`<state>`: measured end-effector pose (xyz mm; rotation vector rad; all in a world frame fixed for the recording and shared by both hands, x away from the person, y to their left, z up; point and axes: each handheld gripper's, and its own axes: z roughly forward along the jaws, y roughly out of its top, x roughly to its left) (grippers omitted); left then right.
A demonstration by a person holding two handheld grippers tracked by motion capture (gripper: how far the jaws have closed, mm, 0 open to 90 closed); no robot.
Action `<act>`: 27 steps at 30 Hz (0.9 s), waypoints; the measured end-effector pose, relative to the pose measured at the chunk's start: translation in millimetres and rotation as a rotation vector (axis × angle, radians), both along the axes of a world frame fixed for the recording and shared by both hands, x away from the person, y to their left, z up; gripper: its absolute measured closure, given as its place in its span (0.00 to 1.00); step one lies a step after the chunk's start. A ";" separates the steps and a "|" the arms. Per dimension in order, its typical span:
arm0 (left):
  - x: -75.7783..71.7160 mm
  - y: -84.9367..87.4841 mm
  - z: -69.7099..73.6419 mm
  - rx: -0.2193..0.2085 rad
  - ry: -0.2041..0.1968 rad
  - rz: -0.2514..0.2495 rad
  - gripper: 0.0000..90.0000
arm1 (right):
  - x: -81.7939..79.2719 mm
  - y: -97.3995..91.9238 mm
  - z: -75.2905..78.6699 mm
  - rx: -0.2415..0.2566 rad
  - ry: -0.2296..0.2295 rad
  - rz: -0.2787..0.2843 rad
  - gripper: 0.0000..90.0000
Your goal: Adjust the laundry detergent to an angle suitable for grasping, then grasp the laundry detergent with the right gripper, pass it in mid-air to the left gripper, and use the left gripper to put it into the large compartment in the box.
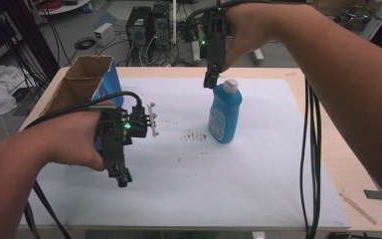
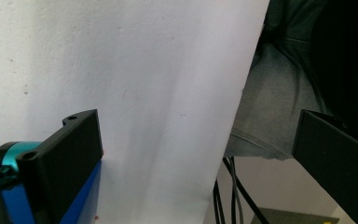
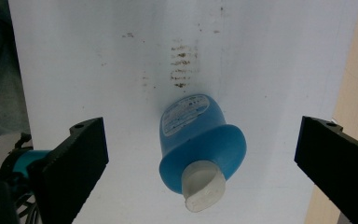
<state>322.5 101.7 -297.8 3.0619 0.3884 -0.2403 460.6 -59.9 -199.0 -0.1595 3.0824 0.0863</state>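
Observation:
A blue bottle [image 1: 225, 117] with a white cap stands upright on the white mat [image 1: 258, 164], right of centre. My right gripper [image 1: 210, 82] hangs nose-down just above and left of its cap. In the right gripper view the bottle [image 3: 200, 149] is seen from above, and my right gripper [image 3: 203, 135] is open with its jaws wide on either side, not touching it. My left gripper [image 1: 123, 178] points down over the mat's near left part. In the left gripper view my left gripper [image 2: 198, 126] is open with nothing between its jaws, over the mat's edge.
An open cardboard box [image 1: 87, 79] with a blue side stands at the table's back left, just behind my left hand. Brown smudges [image 1: 195, 135] mark the mat beside the bottle. Black cables [image 1: 311, 149] hang over the right side. A wooden stick [image 1: 358, 209] lies at the near right corner.

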 end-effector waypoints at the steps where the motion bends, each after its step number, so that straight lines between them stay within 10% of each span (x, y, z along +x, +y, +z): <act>1: 1.3 -0.2 0.7 0.005 -0.001 -0.013 0.02 | -0.5 -0.6 0.6 0.003 0.000 0.001 0.02; 27: 4.5 -5.4 3.5 -0.015 -0.012 -0.032 0.02 | 4.8 -12.7 1.6 0.025 -0.002 -0.038 0.02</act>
